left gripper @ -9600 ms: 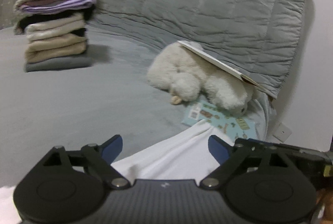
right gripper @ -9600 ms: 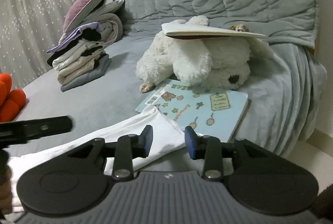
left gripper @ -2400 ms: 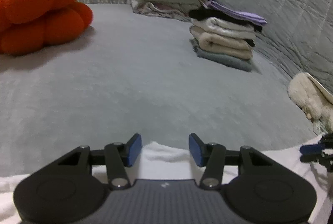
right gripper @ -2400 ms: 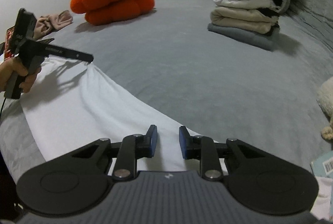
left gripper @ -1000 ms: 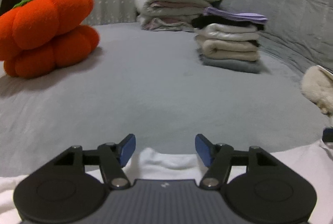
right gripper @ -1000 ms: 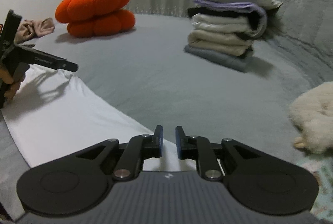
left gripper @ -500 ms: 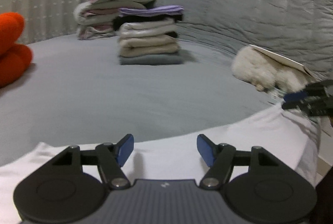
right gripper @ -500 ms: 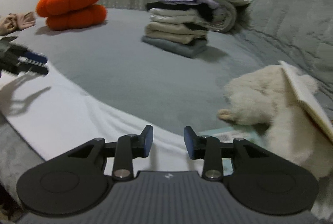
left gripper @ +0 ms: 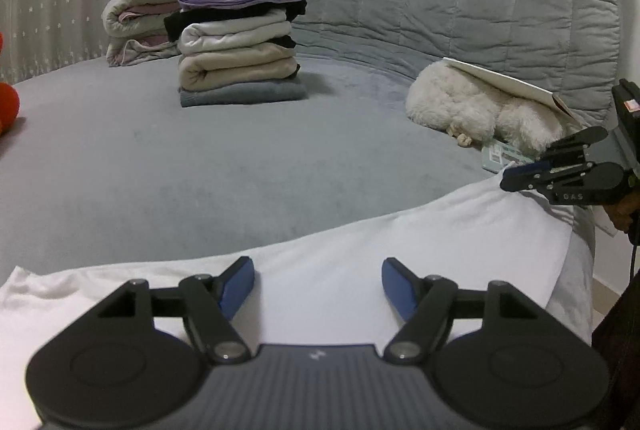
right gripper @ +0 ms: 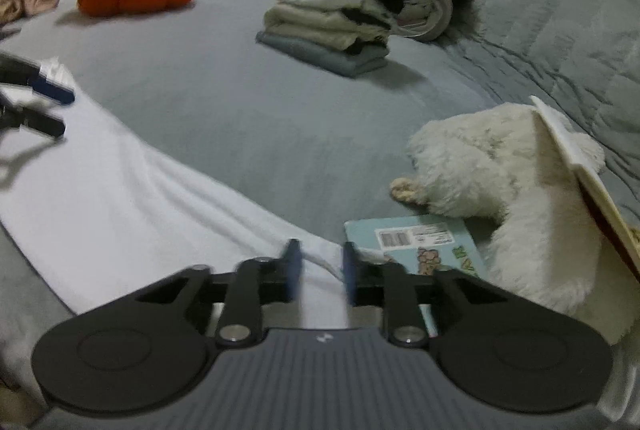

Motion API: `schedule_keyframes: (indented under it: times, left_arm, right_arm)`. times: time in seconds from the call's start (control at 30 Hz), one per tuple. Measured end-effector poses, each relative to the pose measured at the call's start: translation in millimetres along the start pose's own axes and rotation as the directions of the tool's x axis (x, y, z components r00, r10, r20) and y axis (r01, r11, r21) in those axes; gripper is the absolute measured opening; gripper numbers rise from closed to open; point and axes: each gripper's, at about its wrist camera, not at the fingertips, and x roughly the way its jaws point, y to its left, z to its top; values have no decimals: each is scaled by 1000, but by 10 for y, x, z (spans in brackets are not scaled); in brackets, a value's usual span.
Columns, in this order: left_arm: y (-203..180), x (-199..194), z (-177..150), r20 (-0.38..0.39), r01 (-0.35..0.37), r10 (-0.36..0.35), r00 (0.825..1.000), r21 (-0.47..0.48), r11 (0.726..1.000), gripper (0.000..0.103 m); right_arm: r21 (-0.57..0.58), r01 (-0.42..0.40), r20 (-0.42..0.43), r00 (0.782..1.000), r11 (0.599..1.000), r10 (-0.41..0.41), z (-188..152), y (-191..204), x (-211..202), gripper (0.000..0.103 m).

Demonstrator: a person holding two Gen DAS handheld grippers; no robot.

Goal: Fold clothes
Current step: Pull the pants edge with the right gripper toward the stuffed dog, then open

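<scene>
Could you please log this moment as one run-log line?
left gripper: opening above white garment | right gripper: shut on its edge | garment: lying on bed

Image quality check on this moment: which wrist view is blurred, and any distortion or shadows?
Right wrist view: motion-smeared, worst at the right gripper and the white garment; the left gripper throws a soft shadow on that cloth. Left wrist view: sharp on the stack of folded clothes, though the fisheye bows the bed and darkens the corners.
</scene>
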Motion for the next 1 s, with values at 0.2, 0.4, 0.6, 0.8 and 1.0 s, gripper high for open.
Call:
schedule_keyframes:
  times: [0.2, 0.4, 0.6, 0.8, 1.0]
  left_arm:
    - [-34, -15, -8, 1, 8, -8, 1000, 17, 1000, 73]
    - [-77, 21, -18, -26, 8, -7, 1000, 43, 999, 80]
    - [-105, -68, 15, -6, 18, -17, 1000, 51, 999, 81]
    - [-160, -68, 20, -13, 48, -47, 999, 58, 997, 81]
    - [-245, -19, -79, -46, 46, -42, 998, 93, 995, 84]
  right_arm:
    - [-15, 67, 85, 994, 998, -65, 72, 33, -132, 3]
    - [-41, 107, -15, 994, 993, -108, 35, 50, 109, 3]
    - [31, 155, -10, 988, 987, -155, 72, -1, -3, 17]
    - [112, 103, -18, 995, 988, -101, 65, 17, 11, 17]
    - [197, 59, -21, 998, 979, -56, 55, 15, 24, 17]
